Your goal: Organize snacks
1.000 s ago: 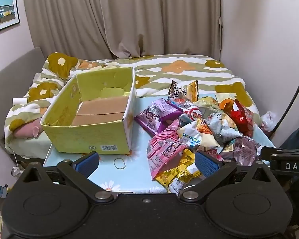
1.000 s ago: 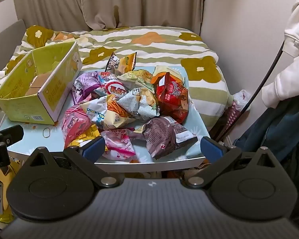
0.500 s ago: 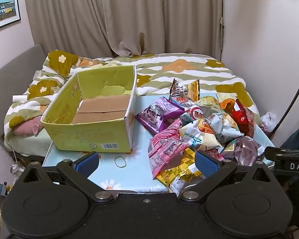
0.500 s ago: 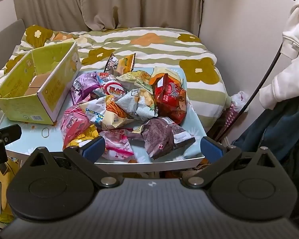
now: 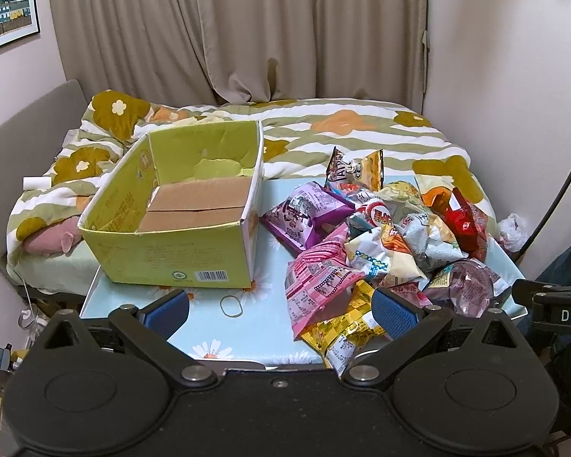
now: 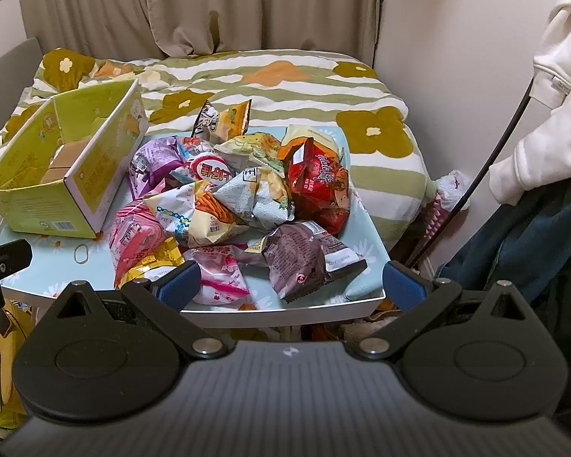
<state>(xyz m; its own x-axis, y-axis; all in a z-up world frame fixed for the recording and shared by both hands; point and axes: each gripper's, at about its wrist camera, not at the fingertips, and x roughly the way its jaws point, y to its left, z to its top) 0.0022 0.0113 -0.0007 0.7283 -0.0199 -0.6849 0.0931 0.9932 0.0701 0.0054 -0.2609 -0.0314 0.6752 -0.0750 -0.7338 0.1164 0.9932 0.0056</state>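
A heap of several snack bags (image 5: 384, 236) (image 6: 228, 205) covers the right half of a small light-blue table (image 5: 262, 327) (image 6: 365, 289). An open yellow-green cardboard box (image 5: 179, 209) (image 6: 61, 163) with nothing inside stands on the table's left half. My left gripper (image 5: 279, 310) hovers open at the table's near edge, with a pink bag (image 5: 316, 285) and a yellow bag (image 5: 342, 331) by its right finger. At the near right edge my right gripper (image 6: 291, 283) stays open, and a brown-purple bag (image 6: 304, 259) lies just ahead of it.
A rubber band (image 5: 231, 306) lies on the table in front of the box. A bed with a striped flower duvet (image 5: 342, 129) lies behind the table. Walls and a curtain (image 5: 285, 30) close off the back. A white hoodie (image 6: 552, 91) and dark clothes (image 6: 529, 236) hang at right.
Both grippers have drifted slightly closer to the table and a little higher. Nothing on the table has moved, and both stay open.
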